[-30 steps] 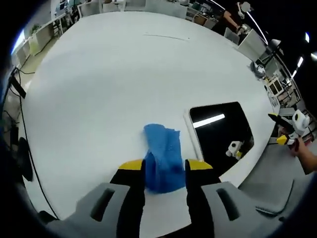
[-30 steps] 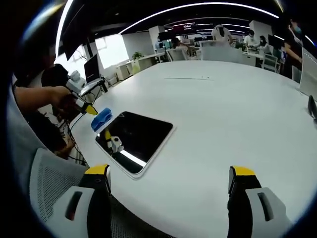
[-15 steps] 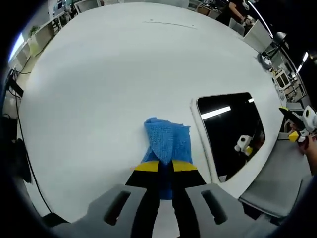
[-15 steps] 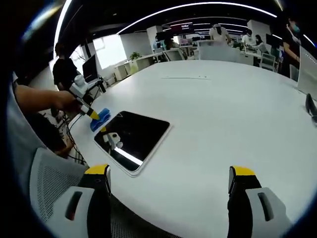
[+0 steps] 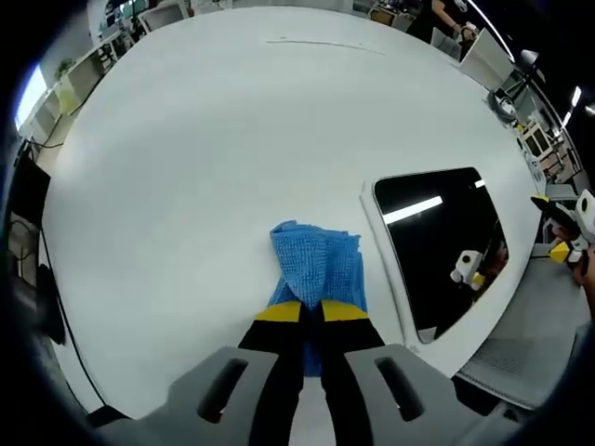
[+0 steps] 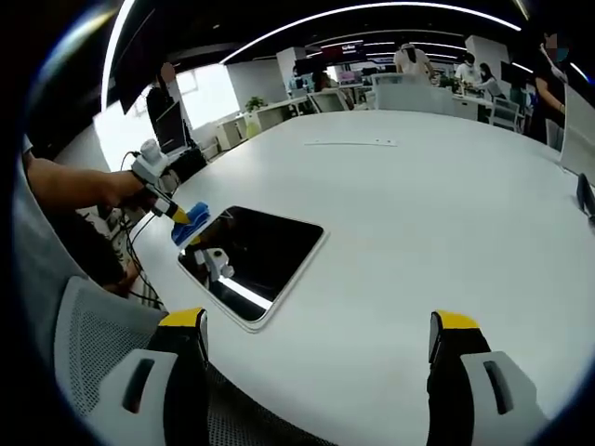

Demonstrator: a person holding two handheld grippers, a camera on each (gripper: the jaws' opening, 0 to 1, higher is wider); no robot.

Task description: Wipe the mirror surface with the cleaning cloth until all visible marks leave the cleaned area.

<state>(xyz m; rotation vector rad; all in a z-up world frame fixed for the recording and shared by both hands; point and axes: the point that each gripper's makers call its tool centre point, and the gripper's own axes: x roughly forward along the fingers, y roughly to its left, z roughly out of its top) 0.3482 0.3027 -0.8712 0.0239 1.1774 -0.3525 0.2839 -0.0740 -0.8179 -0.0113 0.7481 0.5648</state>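
A blue cleaning cloth [image 5: 317, 267] lies on the white table [image 5: 214, 149], and my left gripper [image 5: 311, 311] is shut on its near end. Just right of it lies the dark, white-framed mirror [image 5: 443, 237], flat near the table's edge, reflecting a ceiling light and a gripper. In the right gripper view the mirror [image 6: 256, 255] sits left of centre, with the cloth [image 6: 191, 223] at its far left corner, held by the left gripper [image 6: 177, 216]. My right gripper [image 6: 316, 344] stands open above the table's near edge, nothing between its fingers, well right of the mirror.
A grey mesh chair [image 6: 93, 358] stands at the table's edge below the mirror. A person's hand [image 6: 88, 190] holds the left gripper. Desks, chairs and people fill the room behind the table [image 6: 418, 195]. The right gripper [image 5: 562, 232] shows at the right edge of the left gripper view.
My left gripper has shut on the blue cloth, having been open around it a second ago. The right gripper has stayed open and nearly still.
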